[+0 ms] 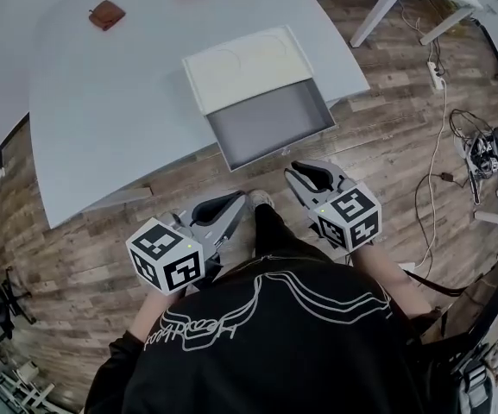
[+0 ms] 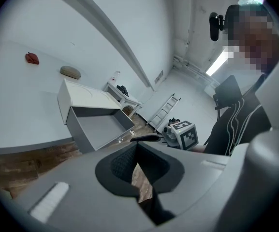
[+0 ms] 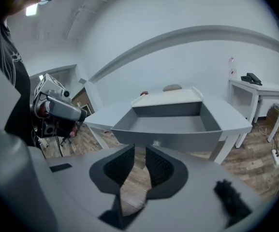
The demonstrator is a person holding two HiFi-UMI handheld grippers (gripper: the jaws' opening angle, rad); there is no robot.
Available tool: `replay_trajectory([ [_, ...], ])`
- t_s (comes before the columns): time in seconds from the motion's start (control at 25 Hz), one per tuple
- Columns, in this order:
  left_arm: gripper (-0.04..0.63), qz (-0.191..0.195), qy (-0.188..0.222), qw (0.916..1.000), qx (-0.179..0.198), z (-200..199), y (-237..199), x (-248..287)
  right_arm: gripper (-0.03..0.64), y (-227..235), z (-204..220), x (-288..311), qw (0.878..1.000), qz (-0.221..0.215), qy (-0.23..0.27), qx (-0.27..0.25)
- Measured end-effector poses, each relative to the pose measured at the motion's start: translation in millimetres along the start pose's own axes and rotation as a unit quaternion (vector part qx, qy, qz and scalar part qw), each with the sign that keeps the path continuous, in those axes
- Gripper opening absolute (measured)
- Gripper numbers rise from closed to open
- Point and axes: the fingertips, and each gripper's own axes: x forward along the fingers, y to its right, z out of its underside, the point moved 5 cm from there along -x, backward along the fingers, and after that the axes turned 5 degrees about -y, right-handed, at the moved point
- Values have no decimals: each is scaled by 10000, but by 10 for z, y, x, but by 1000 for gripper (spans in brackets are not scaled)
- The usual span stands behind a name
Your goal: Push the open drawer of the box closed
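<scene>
Head view: the box [image 1: 244, 63] sits at the table [image 1: 102, 102] edge, its drawer [image 1: 270, 128] pulled fully out at 12 o'clock of both grippers, well apart from them. Approach has not begun.

Left gripper view: the left gripper [image 2: 135, 151] is pinched closed on nothing, with the drawer at 10 o'clock.

Right gripper view: the right gripper [image 3: 138, 161] is slightly parted and empty, and the drawer front [image 3: 170, 139] is at 12 o'clock. Next, I judge, it should advance and press that front squarely.

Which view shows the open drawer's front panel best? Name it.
The right gripper view: the front panel faces the camera squarely, knob centred. The left gripper view catches it at a slant; the head view shows only its top edge from above.
</scene>
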Motion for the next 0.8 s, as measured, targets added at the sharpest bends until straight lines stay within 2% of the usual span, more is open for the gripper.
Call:
replay_trajectory([
  [0.24,8,-68,-74,9999,-117,7,-101,31,83,203,25,201,9994,324,-66,62],
  [0.8,8,-137,-24,9993,-347,-6,-216,98,77,364,44,372,9992,294,-173,212],
])
